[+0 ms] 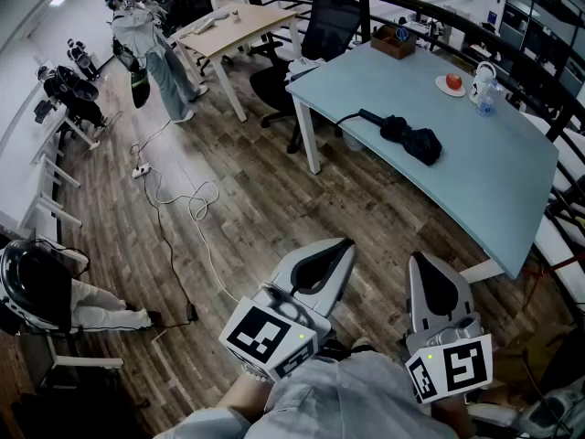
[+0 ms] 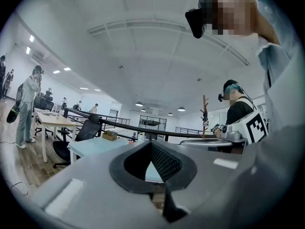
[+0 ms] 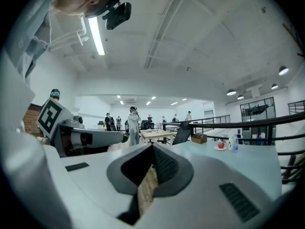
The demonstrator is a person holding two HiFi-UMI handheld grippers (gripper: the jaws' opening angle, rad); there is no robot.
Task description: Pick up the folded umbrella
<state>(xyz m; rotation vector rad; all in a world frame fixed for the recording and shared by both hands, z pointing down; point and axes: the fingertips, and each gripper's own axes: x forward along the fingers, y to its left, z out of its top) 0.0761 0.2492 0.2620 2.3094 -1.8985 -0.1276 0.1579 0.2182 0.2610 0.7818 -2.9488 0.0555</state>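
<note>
Folded umbrella (image 1: 411, 139): black, lying loose on the pale counter (image 1: 494, 199), upper right of frame, handle toward the near edge, apparently within easy reach. Left gripper (image 1: 344, 245), right gripper (image 1: 421, 260): lower centre, fingers closed, empty, well apart from it, likely carried idle before the approach.

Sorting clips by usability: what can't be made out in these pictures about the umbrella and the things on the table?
Umbrella: head view, small and dark; its fastening can't be told. Neither gripper view shows it.
Red thing on the plate: head view, too small to identify.
Box: contents too small in every view.
</note>
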